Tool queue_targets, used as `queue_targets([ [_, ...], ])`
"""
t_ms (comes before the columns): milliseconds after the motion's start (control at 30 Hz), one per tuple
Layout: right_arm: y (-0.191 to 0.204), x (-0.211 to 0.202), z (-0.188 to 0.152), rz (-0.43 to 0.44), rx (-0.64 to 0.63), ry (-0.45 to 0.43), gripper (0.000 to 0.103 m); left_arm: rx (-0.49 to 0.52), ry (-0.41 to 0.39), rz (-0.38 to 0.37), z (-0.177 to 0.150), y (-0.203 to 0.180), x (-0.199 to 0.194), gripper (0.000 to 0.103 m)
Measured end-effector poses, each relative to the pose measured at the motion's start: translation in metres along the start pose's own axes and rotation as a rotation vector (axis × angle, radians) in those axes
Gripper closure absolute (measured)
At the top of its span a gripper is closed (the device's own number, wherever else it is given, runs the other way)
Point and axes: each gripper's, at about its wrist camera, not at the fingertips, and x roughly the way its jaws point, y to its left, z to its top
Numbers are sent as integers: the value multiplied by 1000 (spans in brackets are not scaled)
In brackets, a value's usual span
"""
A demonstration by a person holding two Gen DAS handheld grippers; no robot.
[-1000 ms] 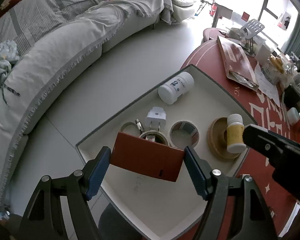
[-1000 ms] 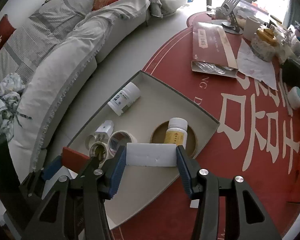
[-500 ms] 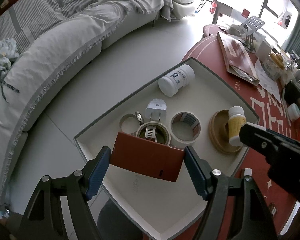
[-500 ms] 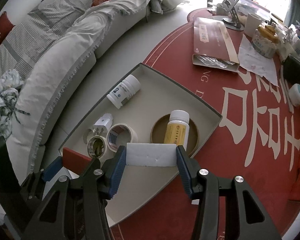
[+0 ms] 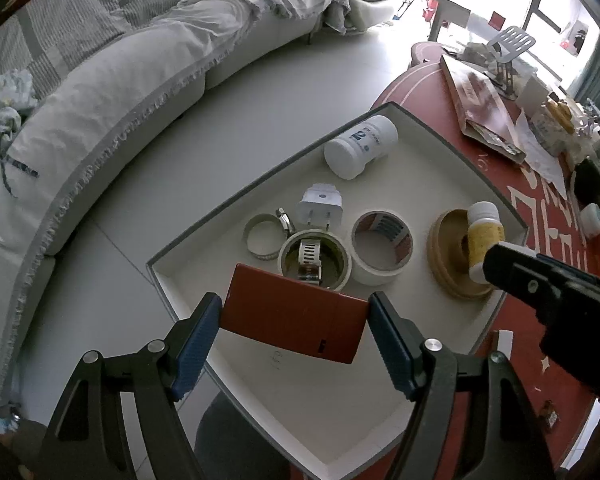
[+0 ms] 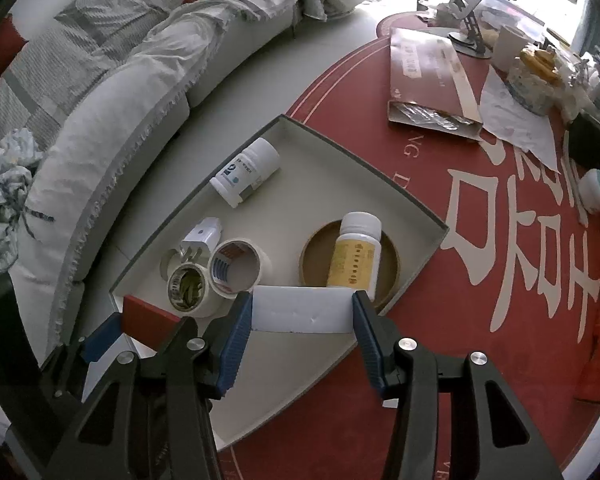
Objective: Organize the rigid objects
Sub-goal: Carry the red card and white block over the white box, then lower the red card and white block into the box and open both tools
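A red round table (image 6: pixel 420 168) with pale lettering stands beside a long grey sofa (image 5: pixel 112 92) on a light floor; a shallow white tray (image 6: pixel 340 148) sits at the table's edge nearest the sofa.

The left gripper (image 5: pixel 294 318) is held wide, its two blue pads clamped on the ends of one red box (image 5: pixel 296 320), which hangs tilted above the tray's near part. The right gripper (image 6: pixel 302 314) is equally wide and grips one white block (image 6: pixel 302 314) by its ends, over the tray's near edge; its dark body (image 5: pixel 548 292) enters the left view from the right.

Just beyond the red box lie two tape rolls: roll one (image 5: pixel 315 258), with a slatted piece inside it, and roll two (image 5: pixel 382 246) touching its right side. A thin ring (image 5: pixel 262 236) lies left of them, with a metal clip (image 5: pixel 284 218) and one white plug (image 5: pixel 320 210) behind. One wooden dish (image 6: pixel 350 260) by the tray's right edge carries an upright yellow-labelled bottle (image 6: pixel 354 258). A second bottle, white (image 6: pixel 246 174), lies on its side toward the tray's far corner.

Farther across the table are a flat brown package (image 6: pixel 428 76), a paper sheet (image 6: pixel 516 116), a metal stand (image 6: pixel 470 8) and a small round jar (image 6: pixel 594 190) near the right edge.
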Motion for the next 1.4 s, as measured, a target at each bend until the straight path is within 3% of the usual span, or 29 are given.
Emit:
queue_targets([
  [1167, 9, 25, 12, -28, 8, 21, 51, 42, 45, 13, 6, -10, 24, 23],
  [1233, 9, 26, 12, -11, 7, 28, 43, 48, 50, 7, 7, -10, 25, 22],
  [1267, 8, 26, 12, -4, 7, 34, 21, 39, 54, 1, 6, -9, 25, 19],
  [1300, 6, 25, 11, -20, 14, 26, 12, 29, 56, -6, 7, -8, 25, 13],
  [1400, -2, 17, 9, -17, 38, -2, 12, 26, 67, -8, 6, -8, 26, 1],
])
